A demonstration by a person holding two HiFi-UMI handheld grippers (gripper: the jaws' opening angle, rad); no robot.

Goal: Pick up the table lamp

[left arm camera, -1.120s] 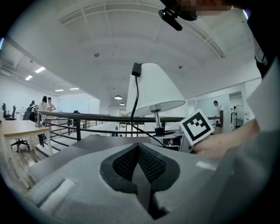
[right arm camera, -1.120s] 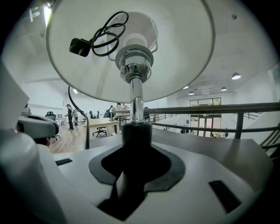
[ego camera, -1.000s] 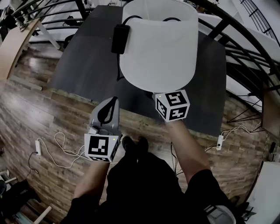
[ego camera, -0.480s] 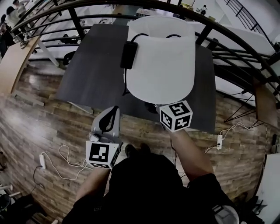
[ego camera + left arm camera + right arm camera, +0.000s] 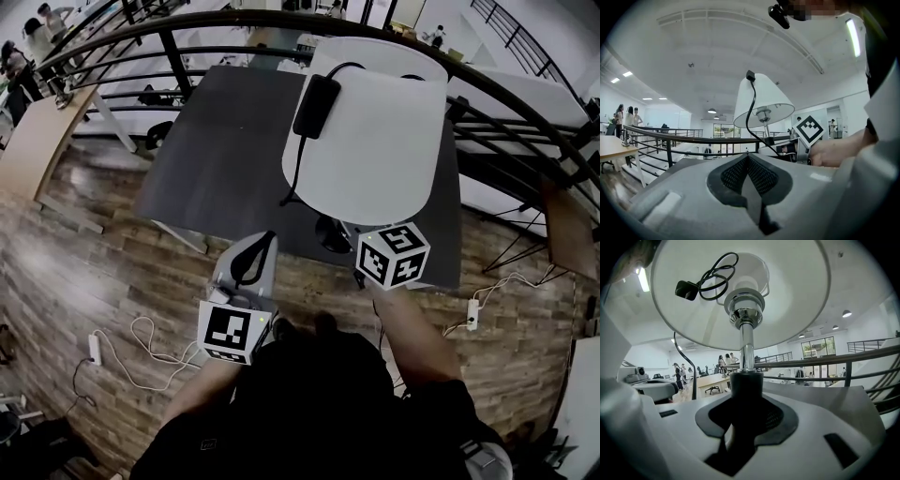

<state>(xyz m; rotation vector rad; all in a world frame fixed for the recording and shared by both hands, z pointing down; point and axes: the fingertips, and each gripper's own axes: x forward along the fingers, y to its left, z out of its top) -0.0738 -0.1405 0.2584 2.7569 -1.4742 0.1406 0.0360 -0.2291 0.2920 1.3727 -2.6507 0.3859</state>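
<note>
Clamping the lamp stem in the right gripper over a dark table, railing behind, left gripper pinched together, empty.

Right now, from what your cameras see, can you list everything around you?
lamp: one, white shade on a shiny stem, held at its black lower part above the table
cord: one, black, its plug block draped over the shade
table: one, dark grey, under the lamp
railing: one, black metal, curving behind the table
floor: brown wood planks
power strips: two, white with white cables, on the floor at either side
desk: one, light wood, far left
people: several, far off
left gripper: one, grey, shut and empty, beside the lamp
right gripper: one, grey, shut on the lamp
</note>
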